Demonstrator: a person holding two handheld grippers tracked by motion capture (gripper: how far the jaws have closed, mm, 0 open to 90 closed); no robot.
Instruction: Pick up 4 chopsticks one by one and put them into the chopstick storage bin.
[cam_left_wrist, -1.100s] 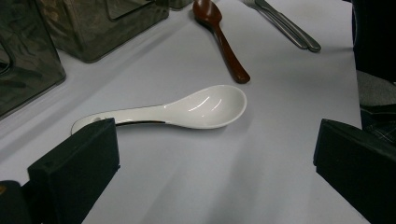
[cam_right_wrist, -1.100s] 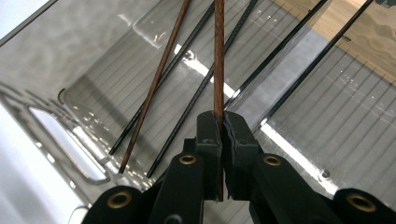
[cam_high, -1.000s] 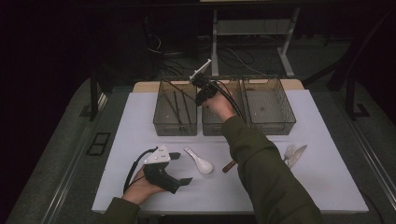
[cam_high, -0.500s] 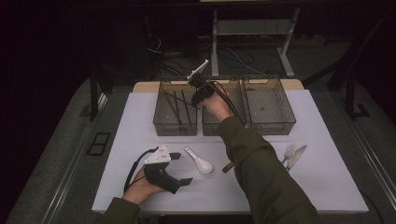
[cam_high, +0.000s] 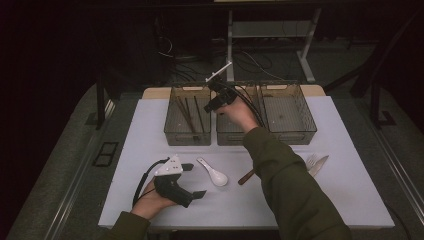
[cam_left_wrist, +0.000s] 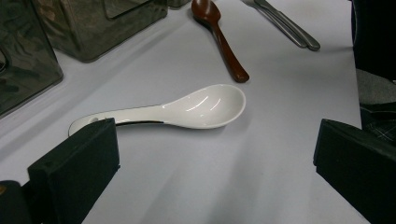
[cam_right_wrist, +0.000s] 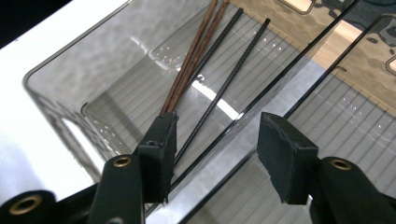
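The right hand-held gripper (cam_right_wrist: 215, 140) hangs empty over the chopsticks (cam_right_wrist: 196, 56) in the far-left bin (cam_right_wrist: 56, 93), its jaws just opened roughly halfway; the left hand-held gripper (cam_left_wrist: 210, 163) gapes wide by the white spoon (cam_left_wrist: 187, 109).

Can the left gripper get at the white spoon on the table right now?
Probably yes. The left gripper rests on the table with its jaws open, and the white spoon lies just ahead of them on the bare white table, with nothing between. A short push forward should reach it.

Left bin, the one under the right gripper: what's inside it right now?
The left bin holds two brown chopsticks and two black chopsticks on its floor. The right gripper covers their near ends.
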